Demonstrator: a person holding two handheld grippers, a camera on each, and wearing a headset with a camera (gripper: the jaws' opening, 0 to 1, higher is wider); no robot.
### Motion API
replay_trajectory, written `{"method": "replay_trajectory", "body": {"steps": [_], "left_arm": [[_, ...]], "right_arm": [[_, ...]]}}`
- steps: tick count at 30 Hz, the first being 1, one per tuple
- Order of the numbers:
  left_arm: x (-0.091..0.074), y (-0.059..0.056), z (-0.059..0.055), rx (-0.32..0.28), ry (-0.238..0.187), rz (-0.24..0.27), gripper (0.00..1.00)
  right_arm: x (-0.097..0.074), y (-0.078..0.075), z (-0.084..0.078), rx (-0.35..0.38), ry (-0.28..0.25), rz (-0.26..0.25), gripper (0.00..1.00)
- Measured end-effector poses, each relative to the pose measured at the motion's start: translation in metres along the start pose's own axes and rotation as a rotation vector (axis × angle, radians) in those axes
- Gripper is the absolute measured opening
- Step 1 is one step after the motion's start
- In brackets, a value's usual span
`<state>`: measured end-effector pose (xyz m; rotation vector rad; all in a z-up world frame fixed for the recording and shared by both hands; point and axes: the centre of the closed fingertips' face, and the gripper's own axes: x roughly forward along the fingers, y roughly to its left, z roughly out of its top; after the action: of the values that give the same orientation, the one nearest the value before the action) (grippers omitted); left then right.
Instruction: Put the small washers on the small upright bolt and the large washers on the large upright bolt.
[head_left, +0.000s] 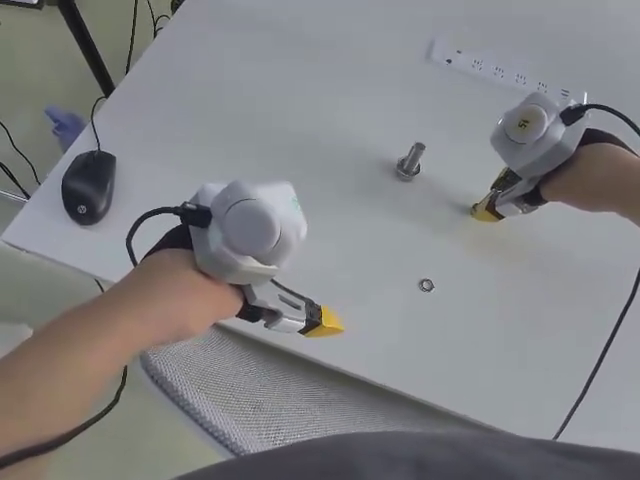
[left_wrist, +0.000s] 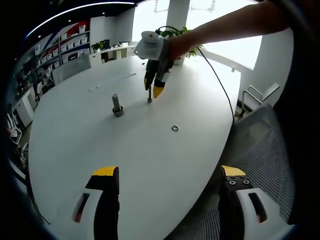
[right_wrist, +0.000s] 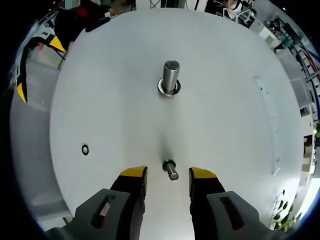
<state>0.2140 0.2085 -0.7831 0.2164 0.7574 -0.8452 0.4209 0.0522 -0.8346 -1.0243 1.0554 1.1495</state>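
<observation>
The large upright bolt stands mid-table with a ring around its foot. The small upright bolt stands between the jaws of my right gripper, which is open around it without touching and holds nothing. One washer lies flat on the white table. My left gripper hovers at the near table edge, jaws wide open and empty, well short of the washer.
A white power strip lies at the far edge. A black mouse sits at the table's left corner. A grey mesh chair stands below the near edge. A black cable trails from the right gripper.
</observation>
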Motion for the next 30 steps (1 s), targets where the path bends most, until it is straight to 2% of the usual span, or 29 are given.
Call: {"method": "replay_trajectory", "body": {"steps": [7, 9, 11, 20, 23, 30], "left_arm": [[-0.005, 0.002, 0.009, 0.005, -0.026, 0.002, 0.83], [-0.006, 0.003, 0.015, 0.029, -0.057, 0.003, 0.85], [-0.006, 0.003, 0.015, 0.025, -0.053, 0.004, 0.86], [-0.003, 0.001, 0.012, -0.002, -0.058, -0.017, 0.88], [-0.004, 0.001, 0.016, -0.006, -0.072, -0.014, 0.89], [-0.007, 0.005, 0.022, 0.003, -0.091, 0.006, 0.92]], "right_arm": [[-0.018, 0.006, 0.009, 0.014, -0.028, -0.009, 0.35], [-0.023, 0.008, 0.010, 0.023, -0.037, -0.010, 0.35], [-0.017, 0.007, 0.008, 0.019, -0.039, -0.010, 0.35], [-0.030, 0.013, 0.004, 0.021, -0.044, -0.016, 0.35], [-0.032, 0.017, 0.005, 0.019, -0.057, -0.013, 0.35], [-0.036, 0.048, 0.007, -0.014, -0.071, 0.006, 0.35]]}}
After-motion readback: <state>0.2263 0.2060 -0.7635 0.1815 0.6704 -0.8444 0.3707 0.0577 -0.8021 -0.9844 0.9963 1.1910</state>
